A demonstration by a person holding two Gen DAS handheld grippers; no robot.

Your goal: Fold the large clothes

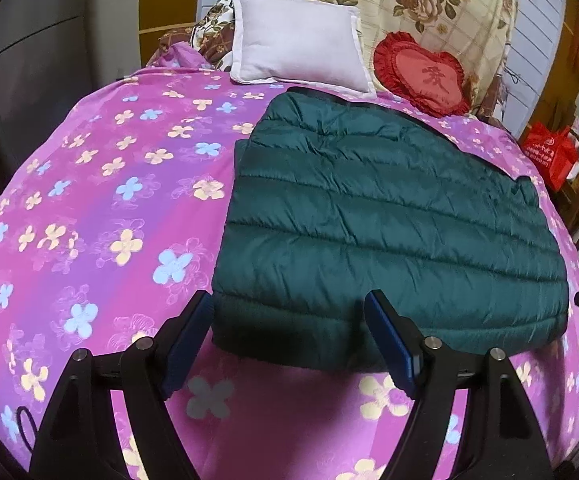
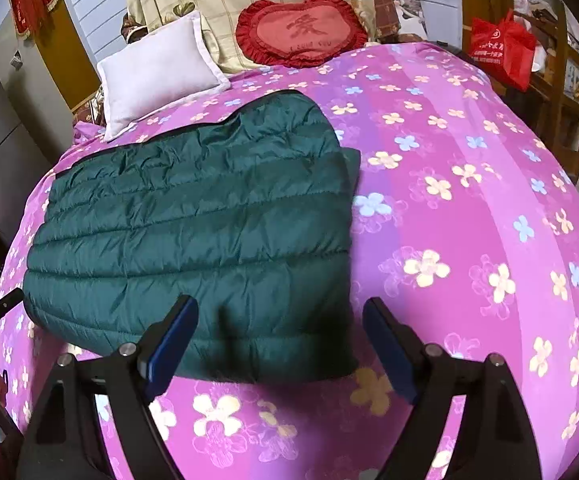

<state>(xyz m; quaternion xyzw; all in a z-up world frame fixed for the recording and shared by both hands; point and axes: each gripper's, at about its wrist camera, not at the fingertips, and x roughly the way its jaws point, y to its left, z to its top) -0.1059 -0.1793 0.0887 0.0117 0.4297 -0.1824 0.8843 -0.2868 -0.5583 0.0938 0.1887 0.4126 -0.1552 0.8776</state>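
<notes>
The bed (image 1: 101, 208) fills both views under its pink flowered cover, and the green quilted jacket (image 1: 389, 224) lies flat on it, already doubled into a rough rectangle with its near hem toward me. In the right wrist view the jacket (image 2: 193, 232) sits left of centre, with bare cover to its right.

I judge the step in hand to be the next fold, taken from this near hem. My left claw (image 1: 289, 336) hangs released, jaws wide apart, straddling the hem's left corner without gripping anything. My right claw (image 2: 277, 340) is equally spread, holding nothing, over the hem's right corner.

To do this well, I want each claw to bite all the layers at its corner, not just the top skin, since the slick padded fabric looks likely to slide apart. Then I should lift both corners level and carry them toward the white pillow (image 1: 297, 44) and the red heart cushion (image 1: 421, 76), laying the hem square on the far edge before letting go.
</notes>
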